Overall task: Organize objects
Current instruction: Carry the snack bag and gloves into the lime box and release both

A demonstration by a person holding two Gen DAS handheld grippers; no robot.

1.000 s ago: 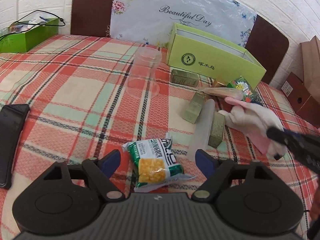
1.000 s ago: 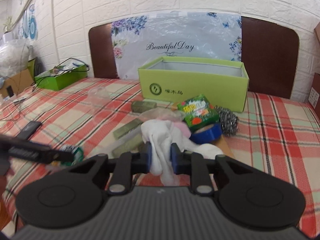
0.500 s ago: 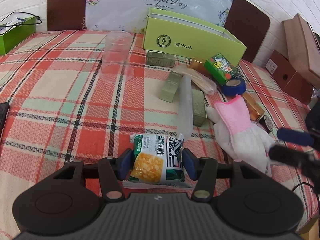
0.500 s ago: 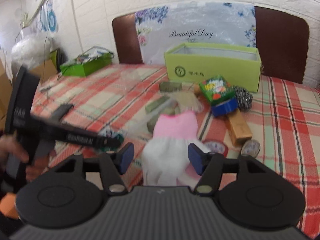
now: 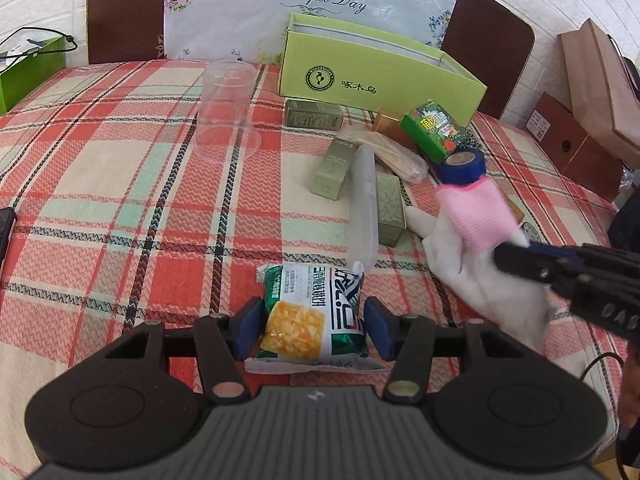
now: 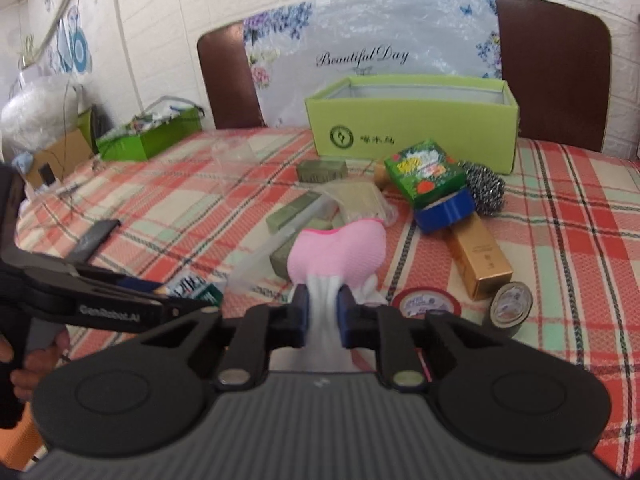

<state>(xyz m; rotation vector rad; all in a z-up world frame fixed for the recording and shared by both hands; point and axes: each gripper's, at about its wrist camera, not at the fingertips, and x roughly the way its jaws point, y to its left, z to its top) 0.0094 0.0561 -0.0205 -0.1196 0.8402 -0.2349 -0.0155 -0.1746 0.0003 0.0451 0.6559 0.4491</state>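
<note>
Snack packet (image 5: 312,312) and white glove (image 6: 324,312) each sit between a gripper's jaws on the plaid tablecloth (image 5: 100,168).

The left gripper (image 5: 312,326) straddles the packet, its blue pads (image 5: 250,326) at the wrapper's sides and closing on it. The right gripper (image 6: 322,316) is clamped tight on the glove's white fabric, with the pink cuff (image 6: 340,252) bunched just beyond its tips. Farther out lie olive boxes (image 5: 334,168), blue tape (image 5: 462,168), a green carton (image 5: 434,130), a clear cup (image 5: 228,108) and the open green box (image 5: 360,76).
</note>
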